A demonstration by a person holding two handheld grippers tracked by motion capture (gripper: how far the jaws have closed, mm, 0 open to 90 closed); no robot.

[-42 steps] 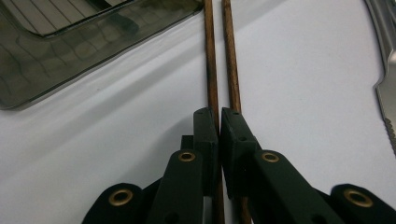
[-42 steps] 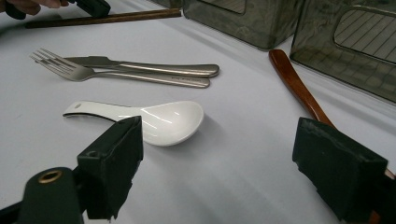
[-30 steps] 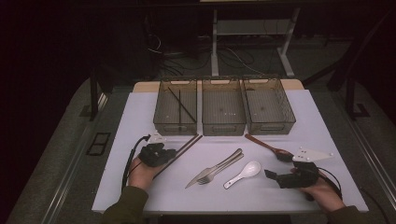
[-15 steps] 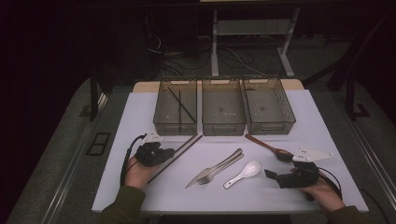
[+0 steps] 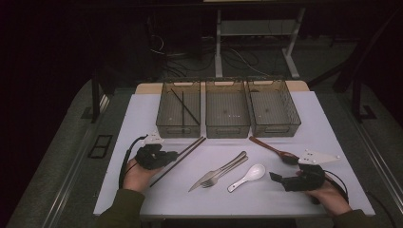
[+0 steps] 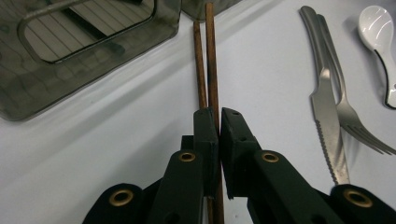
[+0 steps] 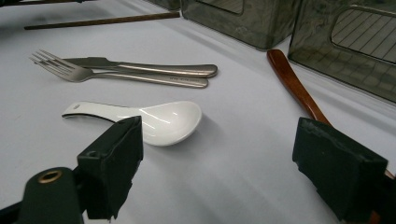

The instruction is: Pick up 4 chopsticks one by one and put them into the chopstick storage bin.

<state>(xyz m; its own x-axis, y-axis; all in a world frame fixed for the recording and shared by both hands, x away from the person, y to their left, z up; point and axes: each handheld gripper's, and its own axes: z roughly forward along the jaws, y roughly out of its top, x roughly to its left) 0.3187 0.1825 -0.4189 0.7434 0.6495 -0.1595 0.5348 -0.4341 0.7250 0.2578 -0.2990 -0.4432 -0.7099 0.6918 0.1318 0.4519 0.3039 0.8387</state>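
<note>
Left gripper view | left gripper [image 6: 219, 116] clamps brown chopsticks [image 6: 212, 70] | their long axis runs straight ahead of its jaws | right gripper [image 7: 233, 158] wide, far.

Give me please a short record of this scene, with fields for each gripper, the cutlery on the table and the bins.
left gripper: shut on the brown chopsticks, near the left bin
right gripper: open, nothing between the jaws, near the white spoon
table: knife and fork side by side, wooden spoon
left bin content: dark chopsticks
middle bin: looks empty
right bin: looks empty
</note>
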